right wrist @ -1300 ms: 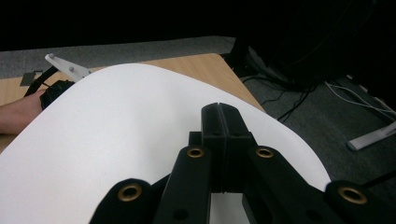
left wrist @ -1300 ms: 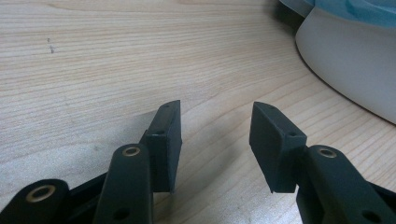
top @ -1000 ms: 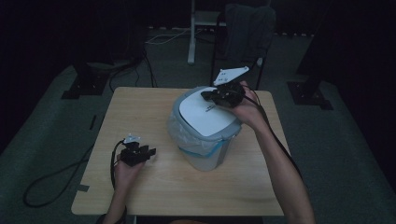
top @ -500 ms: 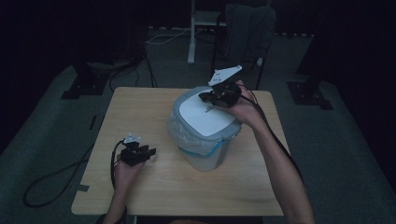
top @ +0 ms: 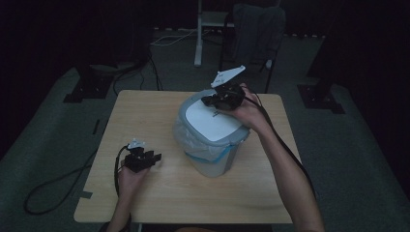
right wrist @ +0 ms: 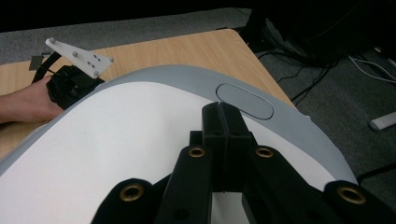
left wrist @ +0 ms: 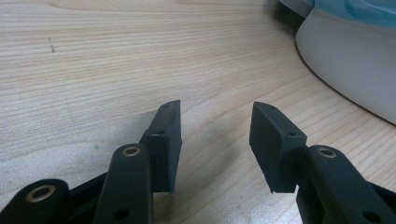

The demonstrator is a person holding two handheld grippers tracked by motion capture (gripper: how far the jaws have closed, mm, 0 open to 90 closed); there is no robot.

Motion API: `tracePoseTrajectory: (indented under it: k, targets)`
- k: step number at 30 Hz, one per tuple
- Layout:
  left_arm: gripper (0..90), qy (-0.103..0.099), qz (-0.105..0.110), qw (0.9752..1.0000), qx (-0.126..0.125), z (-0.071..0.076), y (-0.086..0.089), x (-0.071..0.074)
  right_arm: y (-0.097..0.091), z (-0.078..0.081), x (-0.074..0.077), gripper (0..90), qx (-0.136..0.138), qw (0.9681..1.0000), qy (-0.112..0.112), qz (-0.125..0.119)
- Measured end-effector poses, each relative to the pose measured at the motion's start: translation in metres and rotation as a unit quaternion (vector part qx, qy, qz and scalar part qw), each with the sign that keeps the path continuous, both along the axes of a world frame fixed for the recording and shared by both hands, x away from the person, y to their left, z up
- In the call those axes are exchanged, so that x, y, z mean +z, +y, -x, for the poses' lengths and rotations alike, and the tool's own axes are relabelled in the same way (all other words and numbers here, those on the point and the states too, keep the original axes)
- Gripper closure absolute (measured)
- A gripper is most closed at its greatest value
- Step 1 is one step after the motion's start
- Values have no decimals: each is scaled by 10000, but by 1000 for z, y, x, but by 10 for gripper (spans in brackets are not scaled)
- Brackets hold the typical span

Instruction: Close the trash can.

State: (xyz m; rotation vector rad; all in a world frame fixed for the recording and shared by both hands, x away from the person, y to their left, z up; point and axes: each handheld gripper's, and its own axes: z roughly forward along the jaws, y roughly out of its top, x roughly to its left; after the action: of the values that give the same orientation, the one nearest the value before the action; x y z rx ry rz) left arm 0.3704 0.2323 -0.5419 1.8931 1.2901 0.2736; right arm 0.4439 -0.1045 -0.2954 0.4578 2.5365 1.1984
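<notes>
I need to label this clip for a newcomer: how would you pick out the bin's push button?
On the wooden table stands a lidded white bin with a plastic liner. On its lid, just beyond the shut right gripper, is the grey oval button, set in the grey rim rather than the white panel.

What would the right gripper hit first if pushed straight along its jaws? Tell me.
Probably the grey oval push button on the bin lid. The right gripper, jaws shut, points at it from just short, low over the lid; whether it already touches is unclear.
</notes>
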Motion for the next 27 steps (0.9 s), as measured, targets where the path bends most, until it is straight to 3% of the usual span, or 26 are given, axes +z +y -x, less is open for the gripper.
tracePoseTrajectory:
  k: [7,9,12,16,27]
  targets:
    - [544,-2,-5,10000,0,0,0,0,1,0,0,900,-40,10000,29,18]
    - [544,6,-17,10000,-9,0,0,0,4,1,0,900,-56,9998,14,197]
    - [544,3,-16,10000,-21,0,0,0,4,2,-1,900,-56,9997,-81,212]
    - [544,7,0,10000,-24,-1,0,0,2,0,0,900,31,9999,-5,155]
    - [544,-13,-13,10000,-25,-1,0,0,-14,6,6,900,-90,9996,-257,-67]
